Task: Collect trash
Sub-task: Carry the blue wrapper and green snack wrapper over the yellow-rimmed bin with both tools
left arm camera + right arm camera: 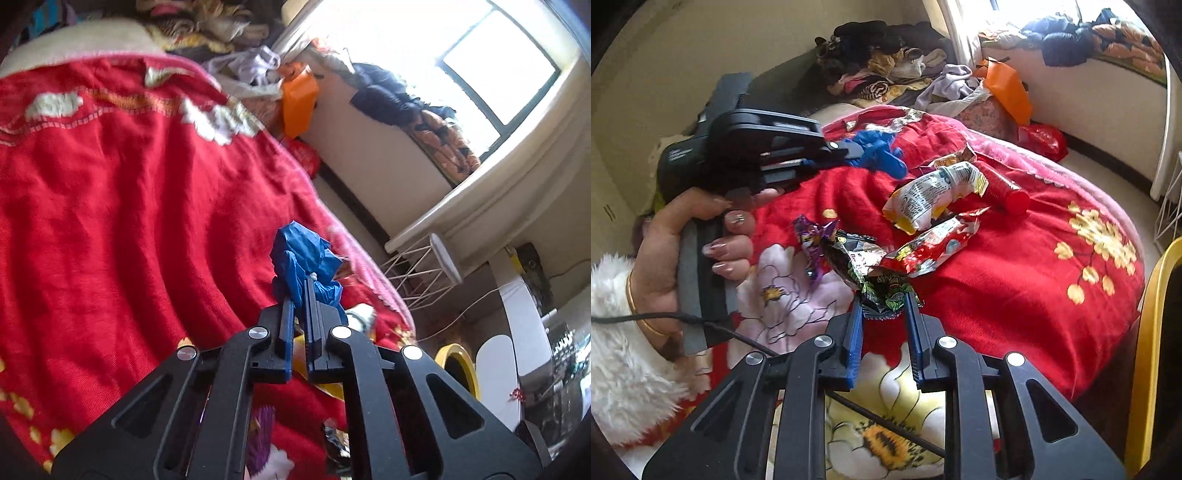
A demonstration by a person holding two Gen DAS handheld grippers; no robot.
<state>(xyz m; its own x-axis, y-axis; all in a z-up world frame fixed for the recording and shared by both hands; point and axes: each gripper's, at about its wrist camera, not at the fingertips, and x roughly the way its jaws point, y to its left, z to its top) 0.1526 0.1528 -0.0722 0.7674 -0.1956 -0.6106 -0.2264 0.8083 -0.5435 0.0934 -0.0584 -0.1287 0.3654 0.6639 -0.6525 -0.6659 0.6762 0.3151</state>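
Note:
My left gripper (300,291) is shut on a crumpled blue plastic scrap (304,258) and holds it above the red blanket (129,203). It also shows in the right wrist view (849,149) with the blue scrap (882,151) in its tips. My right gripper (882,301) is shut on a dark green and black snack wrapper (871,273), low over the bed. Beyond it lie a red shiny wrapper (934,247), a yellow and white packet (931,195), a purple wrapper (812,236) and a red tube (1004,190).
A yellow bin rim (458,365) stands on the floor to the right of the bed and shows in the right wrist view (1156,350). An orange bag (1008,88) and piled clothes (886,59) lie at the bed's far end. A white wire stand (421,273) is near the wall.

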